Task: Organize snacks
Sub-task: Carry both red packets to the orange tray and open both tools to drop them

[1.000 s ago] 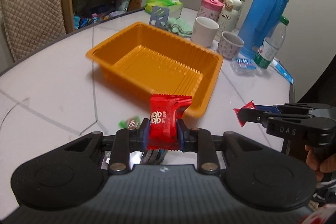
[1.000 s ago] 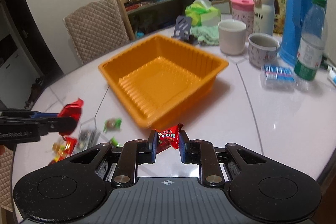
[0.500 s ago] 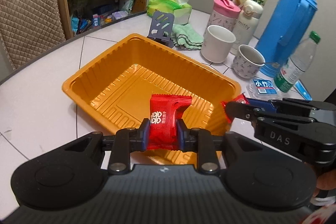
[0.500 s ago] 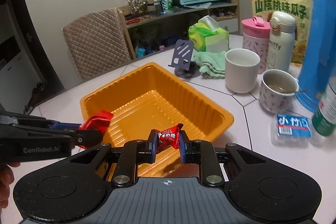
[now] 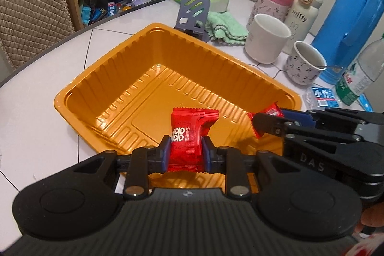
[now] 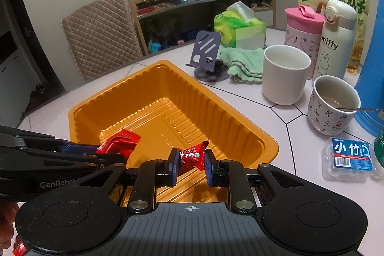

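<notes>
Your left gripper (image 5: 186,152) is clamped on a red candy packet (image 5: 190,136), its blue pads pressing both flat sides; the packet stands upright, glossy red with white characters and a serrated top edge, and it hangs above the near end of the orange tray (image 5: 115,61). Your right gripper (image 6: 190,166) is pinched tight on a smaller red milk candy (image 6: 190,155), wrapper twisted at the ends, white characters on a dark band; it also sits over the tray's near edge, just inside the rim. Both grippers point downward into the tray, side by side and near each other; from the left wrist camera your right gripper comes in from the right with the candy at its tip, and from the right wrist camera your left one comes in from the left. The tray is ribbed, shiny and lies on the white tiled table (image 6: 300,155). Beyond it stand a grey phone stand (image 6: 206,52), a green cloth (image 6: 244,61), a white cup (image 6: 284,74) and a patterned cup (image 6: 332,104); a blue thermos (image 5: 350,23) stands at the right.
</notes>
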`<state>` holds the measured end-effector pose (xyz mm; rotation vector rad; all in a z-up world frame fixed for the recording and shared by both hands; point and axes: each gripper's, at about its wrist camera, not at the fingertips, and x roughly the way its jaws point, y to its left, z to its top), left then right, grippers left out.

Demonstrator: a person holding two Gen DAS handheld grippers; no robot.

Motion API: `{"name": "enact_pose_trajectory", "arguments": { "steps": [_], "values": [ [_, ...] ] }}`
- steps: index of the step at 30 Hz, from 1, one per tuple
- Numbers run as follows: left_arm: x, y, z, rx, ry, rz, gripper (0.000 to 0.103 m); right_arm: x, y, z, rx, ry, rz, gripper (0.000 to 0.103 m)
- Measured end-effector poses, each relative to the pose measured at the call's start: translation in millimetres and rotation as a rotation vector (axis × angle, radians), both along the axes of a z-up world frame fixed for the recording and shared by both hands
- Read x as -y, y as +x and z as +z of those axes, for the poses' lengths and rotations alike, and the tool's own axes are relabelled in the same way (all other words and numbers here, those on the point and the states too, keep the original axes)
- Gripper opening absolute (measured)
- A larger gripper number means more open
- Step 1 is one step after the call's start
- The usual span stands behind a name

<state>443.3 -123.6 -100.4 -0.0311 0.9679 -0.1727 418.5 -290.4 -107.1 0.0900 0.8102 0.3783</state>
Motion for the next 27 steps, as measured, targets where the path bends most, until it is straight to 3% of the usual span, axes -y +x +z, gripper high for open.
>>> {"name": "enact_pose_trajectory", "arguments": {
  "steps": [3, 4, 7, 18, 27],
  "values": [
    [-3.8, 4.1, -0.5, -0.002, -0.012, 0.003, 0.028, -1.8, 3.3, -1.3, -0.015, -0.005, -0.006, 0.027],
    [-5.0, 4.8, -0.4, -0.001, -0.014, 0.007, 0.035, -2.0, 3.6, -1.2, -0.015, -0.007, -0.013, 0.036],
    [-6.1, 3.4, 2.0, 0.012, -0.005, 0.004, 0.037, -0.8, 0.1, 2.3, 0.01, 0.001, -0.03, 0.059],
    [-16.6, -17.9, 23.9, 0.049, -0.022, 0.009, 0.04, 4.6, -16.8, 21.0, 0.016, 0.031, -0.052, 0.061],
    [-30.0, -62.6, 53.6, 0.093, -0.051, 0.018, 0.044, 11.1, -55.0, 44.4, 0.024, 0.079, -0.064, 0.061]
  ]
}}
